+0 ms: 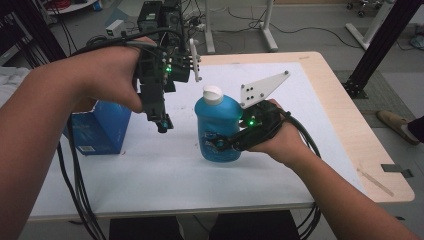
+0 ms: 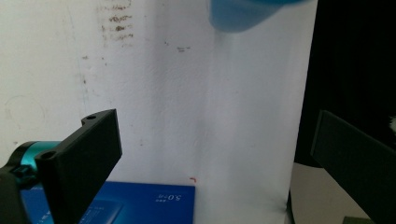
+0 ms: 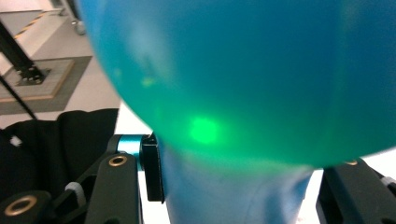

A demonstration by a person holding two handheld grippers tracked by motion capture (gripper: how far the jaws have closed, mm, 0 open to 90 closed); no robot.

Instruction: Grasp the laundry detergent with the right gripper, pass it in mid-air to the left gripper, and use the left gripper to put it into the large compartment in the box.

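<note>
Nearest, at the lower right of the high view, the person's right hand [image 1: 280,142] holds the right gripper [image 1: 222,143] with its jaws clamped on the narrow waist of a blue translucent plastic bottle with a white cap [image 1: 217,125]. That bottle sits upright at the middle of the frame, over the white sheet covering the table [image 1: 165,175]; whether its base touches the sheet cannot be told. In the right gripper view the bottle's rounded blue body [image 3: 243,74] spreads across the upper frame, a green light spot on it, and its thinner neck runs down between the two black jaws. Left of centre in the high view, the left hand [image 1: 105,75] holds the left gripper [image 1: 163,125] pointing down above the sheet, just beside the bottle but apart from it. The left gripper view shows its jaws well apart with nothing between them. A blue cardboard box [image 1: 102,127] stands at the left. Beyond the table's far edge, grey floor [image 1: 310,25] and white table legs [image 1: 267,25] fill the upper frame.
</note>
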